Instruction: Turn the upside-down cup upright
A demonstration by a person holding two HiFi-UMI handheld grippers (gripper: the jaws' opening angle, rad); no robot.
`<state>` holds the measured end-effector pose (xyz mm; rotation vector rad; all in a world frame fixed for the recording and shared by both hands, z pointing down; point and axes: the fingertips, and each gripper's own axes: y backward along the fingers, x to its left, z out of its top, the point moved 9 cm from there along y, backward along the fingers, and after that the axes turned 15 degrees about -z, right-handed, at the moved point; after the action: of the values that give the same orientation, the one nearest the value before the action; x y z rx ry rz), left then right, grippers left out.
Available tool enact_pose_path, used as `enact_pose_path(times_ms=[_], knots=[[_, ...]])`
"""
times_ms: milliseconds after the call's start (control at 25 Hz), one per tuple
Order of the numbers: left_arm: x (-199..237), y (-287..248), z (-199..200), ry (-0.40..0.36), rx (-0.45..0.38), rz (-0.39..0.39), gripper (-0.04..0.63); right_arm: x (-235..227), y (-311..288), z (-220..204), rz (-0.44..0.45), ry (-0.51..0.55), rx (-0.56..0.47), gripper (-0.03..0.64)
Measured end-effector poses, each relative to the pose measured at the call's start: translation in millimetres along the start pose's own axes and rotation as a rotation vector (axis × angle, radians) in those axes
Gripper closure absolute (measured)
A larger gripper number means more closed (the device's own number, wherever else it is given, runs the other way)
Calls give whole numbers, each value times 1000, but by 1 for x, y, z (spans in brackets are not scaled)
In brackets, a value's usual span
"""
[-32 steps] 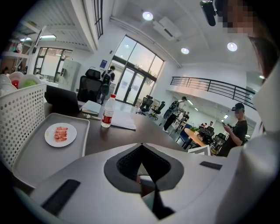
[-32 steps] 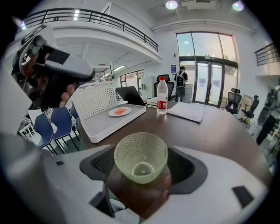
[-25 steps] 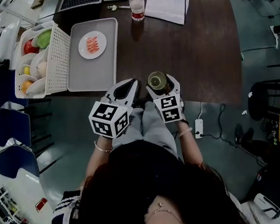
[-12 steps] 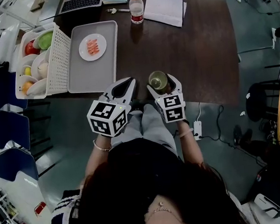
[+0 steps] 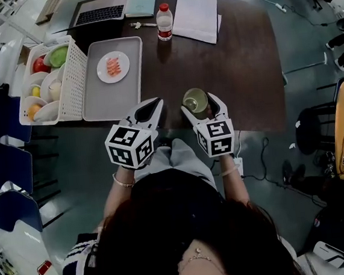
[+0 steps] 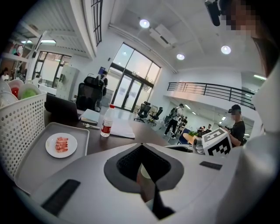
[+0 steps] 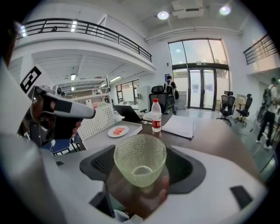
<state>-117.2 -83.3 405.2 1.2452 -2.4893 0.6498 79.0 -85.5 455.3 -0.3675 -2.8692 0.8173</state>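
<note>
Lifted a little since a second ago, the right tongs (image 5: pixel 199 104) grip the green cup (image 5: pixel 194 100) over the near edge of the surface (image 5: pixel 237 61), mouth up. The left tongs (image 5: pixel 148 111) hang just beside them.

Left gripper view: the left tongs (image 6: pixel 143 171) are pressed together with nothing between.

Right gripper view: the right tongs (image 7: pixel 141 173) clamp the dimpled cup (image 7: pixel 140 158), rim uppermost.

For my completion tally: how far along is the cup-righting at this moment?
Done: the green dimpled cup is mouth-up, gripped by the right gripper. In hand: it is held near the dark table at its front edge; the left gripper is shut and empty. Left: stand it on the table and release.
</note>
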Motion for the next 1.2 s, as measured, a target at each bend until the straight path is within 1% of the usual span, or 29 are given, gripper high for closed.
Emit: enact_pose_path(times_ms=[280, 560, 800, 960, 1200], knots=[[-5, 1, 6, -16, -30, -31, 594, -4, 24, 23, -13, -27, -66, 256], [-9, 1, 15, -32, -62, -62, 594, -8, 53, 50, -2, -91, -157, 256], [-9, 1, 16, -36, -60, -72, 594, -11, 56, 51, 3, -128, -161, 256], [-8, 1, 16, -36, -57, -74, 594, -15, 55, 48, 25, -219, -157, 256], [-6, 3, 16, -31, -55, -75, 594, -27, 55, 43, 107, -436, -157, 256]])
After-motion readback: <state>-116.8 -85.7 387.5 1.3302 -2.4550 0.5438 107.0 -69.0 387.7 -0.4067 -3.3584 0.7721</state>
